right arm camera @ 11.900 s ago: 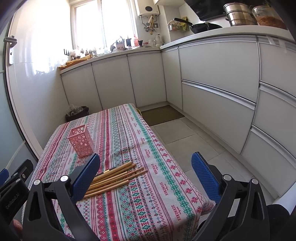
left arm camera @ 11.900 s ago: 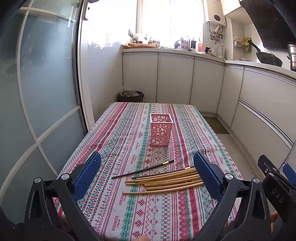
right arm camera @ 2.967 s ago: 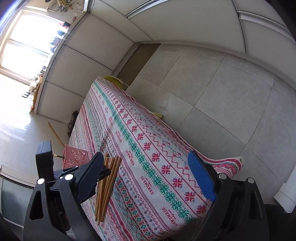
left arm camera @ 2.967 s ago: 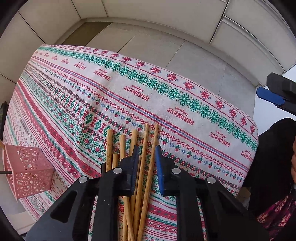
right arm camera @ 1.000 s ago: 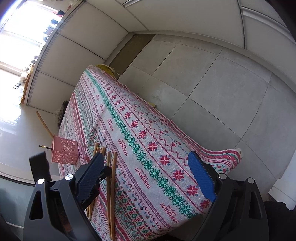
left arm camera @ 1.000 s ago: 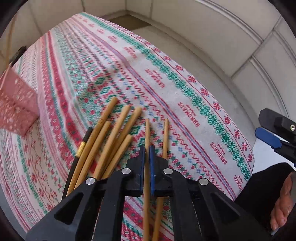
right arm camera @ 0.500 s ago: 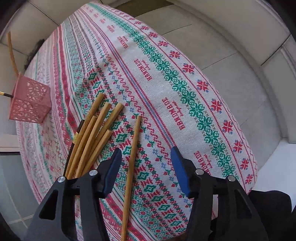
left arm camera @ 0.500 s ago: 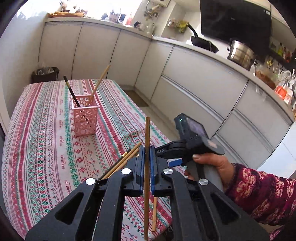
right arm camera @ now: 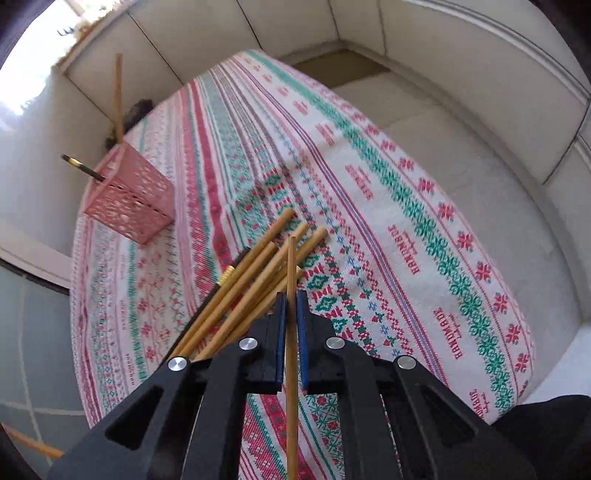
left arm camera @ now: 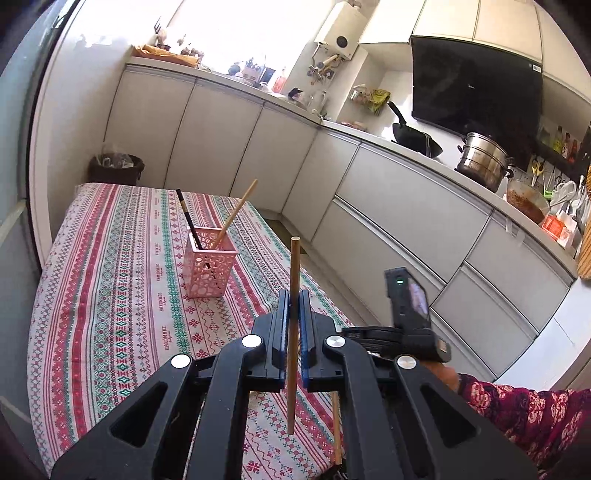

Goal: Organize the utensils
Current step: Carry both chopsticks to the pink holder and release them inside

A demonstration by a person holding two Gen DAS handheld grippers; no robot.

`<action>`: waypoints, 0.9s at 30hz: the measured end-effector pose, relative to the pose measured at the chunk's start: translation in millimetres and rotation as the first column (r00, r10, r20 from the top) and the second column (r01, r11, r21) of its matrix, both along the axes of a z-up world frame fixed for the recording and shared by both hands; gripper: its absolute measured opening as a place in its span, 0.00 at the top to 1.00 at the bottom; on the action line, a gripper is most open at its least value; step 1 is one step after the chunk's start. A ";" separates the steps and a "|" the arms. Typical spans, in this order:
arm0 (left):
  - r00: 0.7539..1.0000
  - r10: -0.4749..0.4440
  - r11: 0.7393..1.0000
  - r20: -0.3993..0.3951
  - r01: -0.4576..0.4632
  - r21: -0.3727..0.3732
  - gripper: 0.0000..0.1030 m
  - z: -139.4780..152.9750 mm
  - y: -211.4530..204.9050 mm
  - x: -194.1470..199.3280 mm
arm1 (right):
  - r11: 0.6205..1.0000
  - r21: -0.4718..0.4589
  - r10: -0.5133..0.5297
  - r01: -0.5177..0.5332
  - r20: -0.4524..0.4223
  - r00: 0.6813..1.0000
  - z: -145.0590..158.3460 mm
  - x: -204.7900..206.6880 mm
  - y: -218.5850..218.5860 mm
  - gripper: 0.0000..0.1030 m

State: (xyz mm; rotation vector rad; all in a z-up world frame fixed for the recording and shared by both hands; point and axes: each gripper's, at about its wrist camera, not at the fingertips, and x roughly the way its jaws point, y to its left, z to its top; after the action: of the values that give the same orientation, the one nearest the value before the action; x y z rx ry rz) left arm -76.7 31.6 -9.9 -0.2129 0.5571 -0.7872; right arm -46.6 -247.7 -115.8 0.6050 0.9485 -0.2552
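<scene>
Each claw, left (left arm camera: 294,306) and right (right arm camera: 291,306), is matte black plastic with blue pads on its inner faces and round silver screws along the arms. The person's sleeve (left arm camera: 517,410) is dark with pink flowers.

Both grippers clamped on single bamboo sticks.
Left gripper (left arm camera: 291,306) raised upright short of the pink basket (left arm camera: 207,266); right gripper (right arm camera: 291,306) angled down nearer it.

Daylight is pouring in from the window (left arm camera: 236,33) at 11 o'clock, blowing it out to white glare. The fisheye is bending cabinets (left arm camera: 399,206) and darkening the corners. The cloth (right arm camera: 280,173) is blurring around 12 o'clock in the right view; shadows are staying soft.
</scene>
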 end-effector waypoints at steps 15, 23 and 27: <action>0.980 0.177 0.983 0.091 -0.180 0.036 0.96 46.1 -16.5 1.7 | 0.984 -0.174 0.114 -0.028 0.506 0.855 154.6 -59.1 11.6 0.94; 0.942 0.262 0.962 0.211 -0.274 0.026 0.96 108.9 -36.2 56.3 | 0.992 -0.127 0.072 0.014 0.644 0.761 230.2 -1.0 -14.4 0.94; 0.909 0.329 0.939 0.257 -0.343 0.013 0.96 123.1 -43.7 95.5 | 0.991 -0.127 0.065 0.031 0.683 0.728 249.0 33.7 -22.1 0.94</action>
State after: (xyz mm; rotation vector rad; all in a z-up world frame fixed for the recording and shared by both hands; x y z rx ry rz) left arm 18.8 -12.1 113.2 -0.1472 0.2899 -0.4510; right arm -12.9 -269.8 133.2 0.5086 0.2052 -0.0561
